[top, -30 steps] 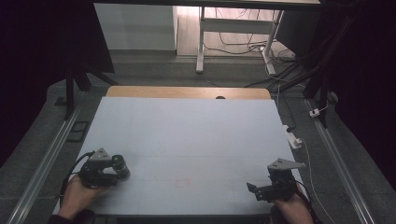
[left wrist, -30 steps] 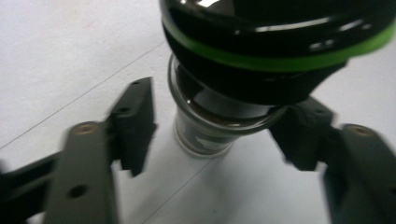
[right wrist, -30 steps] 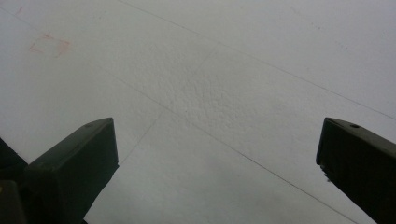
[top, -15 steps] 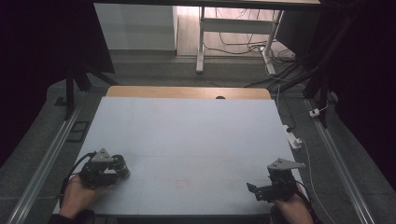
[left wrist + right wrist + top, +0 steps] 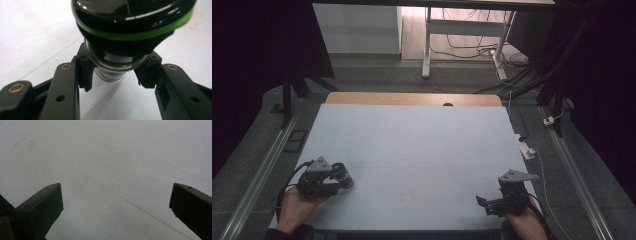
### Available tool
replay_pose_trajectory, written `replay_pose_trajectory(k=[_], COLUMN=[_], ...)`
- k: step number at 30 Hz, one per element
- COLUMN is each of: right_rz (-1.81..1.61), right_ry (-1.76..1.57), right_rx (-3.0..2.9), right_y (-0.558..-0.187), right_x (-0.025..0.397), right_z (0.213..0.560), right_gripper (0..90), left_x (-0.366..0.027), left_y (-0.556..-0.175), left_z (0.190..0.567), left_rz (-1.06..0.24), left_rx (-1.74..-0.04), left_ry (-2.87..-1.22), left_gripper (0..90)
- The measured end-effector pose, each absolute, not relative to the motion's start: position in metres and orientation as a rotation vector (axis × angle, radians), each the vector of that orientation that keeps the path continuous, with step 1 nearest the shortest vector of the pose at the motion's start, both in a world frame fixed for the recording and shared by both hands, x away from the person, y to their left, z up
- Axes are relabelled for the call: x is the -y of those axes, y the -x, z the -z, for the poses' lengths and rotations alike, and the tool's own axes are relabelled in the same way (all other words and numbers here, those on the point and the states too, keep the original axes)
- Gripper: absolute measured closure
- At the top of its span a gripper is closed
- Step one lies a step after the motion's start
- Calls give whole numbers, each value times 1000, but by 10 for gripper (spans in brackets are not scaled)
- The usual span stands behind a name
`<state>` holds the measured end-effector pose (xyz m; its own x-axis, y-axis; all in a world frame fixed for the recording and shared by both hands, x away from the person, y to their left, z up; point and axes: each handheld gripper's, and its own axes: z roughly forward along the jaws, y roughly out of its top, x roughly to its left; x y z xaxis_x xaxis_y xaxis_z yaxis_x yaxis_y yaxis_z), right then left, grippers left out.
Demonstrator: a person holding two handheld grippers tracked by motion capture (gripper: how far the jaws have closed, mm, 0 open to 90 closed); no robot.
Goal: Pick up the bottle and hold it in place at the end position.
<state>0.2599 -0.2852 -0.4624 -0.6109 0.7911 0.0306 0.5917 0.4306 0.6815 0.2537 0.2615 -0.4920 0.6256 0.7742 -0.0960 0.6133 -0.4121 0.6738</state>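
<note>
A small glass jar [image 5: 113,71] with a black lid [image 5: 130,25] and a green band lies sideways in my left gripper [image 5: 116,72], whose pads are shut on the glass just under the lid. From above, the left gripper [image 5: 334,179] rests low at the near left of the pale table [image 5: 412,140], a hand behind it, the jar [image 5: 344,175] pointing right. My right gripper [image 5: 484,204] sits at the near right corner. In its own view the right gripper [image 5: 117,195] stands wide open over bare table surface, with nothing between the jaws.
A faint red mark [image 5: 407,196] shows on the table between the two grippers, and the same red mark [image 5: 25,143] lies ahead of the right jaws. A wooden strip [image 5: 412,98] runs along the far edge. A white power strip [image 5: 527,150] lies off the right side.
</note>
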Motion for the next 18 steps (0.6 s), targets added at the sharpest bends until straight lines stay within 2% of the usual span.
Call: replay_pose_trajectory(k=[18], right_rz=[-963], right_ry=[-1200], right_rx=[-2393], right_y=[-260], right_x=[285], right_z=[462], right_gripper=[0], left_x=[-227], left_y=[-287], left_z=[466], left_rz=[-272], left_rx=[-976], left_ry=[-2177], left_gripper=[538])
